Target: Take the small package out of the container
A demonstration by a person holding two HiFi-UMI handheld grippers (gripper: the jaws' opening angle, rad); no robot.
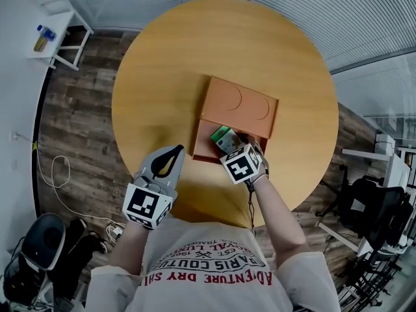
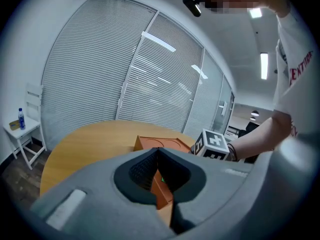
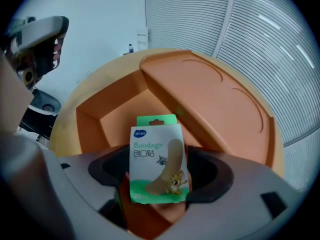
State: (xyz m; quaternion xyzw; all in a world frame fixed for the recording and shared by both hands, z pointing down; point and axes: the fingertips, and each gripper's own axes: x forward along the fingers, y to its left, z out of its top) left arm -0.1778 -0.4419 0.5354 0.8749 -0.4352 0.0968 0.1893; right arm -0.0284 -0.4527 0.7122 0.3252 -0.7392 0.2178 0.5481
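An orange container [image 1: 237, 103] lies in the middle of the round wooden table [image 1: 162, 77], its lid swung back and its tray [image 3: 125, 114] facing me. A small green and white bandage package [image 3: 157, 156] stands upright at the tray's near edge [image 1: 224, 137]. My right gripper [image 1: 233, 147] reaches it from the front. Its jaws [image 3: 159, 184] stand wide on either side of the package, and I see no pad pressing on it. My left gripper [image 1: 174, 153] hovers over the table left of the container, shut and empty [image 2: 159, 171].
A white side table [image 1: 55, 25] with a blue-capped bottle [image 1: 43, 32] stands at the far left by the blinds. Cables and a black bin [image 1: 36, 246] lie on the wooden floor at left. Office chairs and desks [image 1: 370, 213] crowd the right side.
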